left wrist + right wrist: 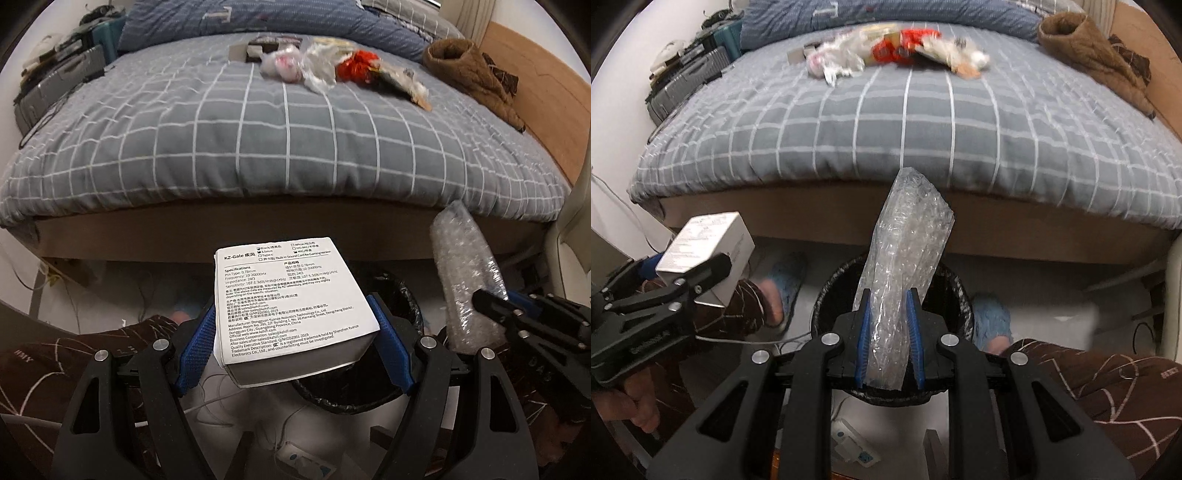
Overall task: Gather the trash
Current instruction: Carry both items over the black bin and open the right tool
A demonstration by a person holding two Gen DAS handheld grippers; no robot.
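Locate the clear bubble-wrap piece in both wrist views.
Left wrist: clear bubble-wrap piece at right, standing up from the right gripper.
Right wrist: centre, clamped upright between the blue pads, above the bin.
Shared landmark: round black-lined trash bin on the floor before the bed.

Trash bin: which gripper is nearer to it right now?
Right. The right gripper holds bubble wrap directly above the trash bin; the left gripper, gripping the white box, sits off its left side.

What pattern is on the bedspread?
The bedspread is grey-blue with a white grid check, clearest in the right wrist view.
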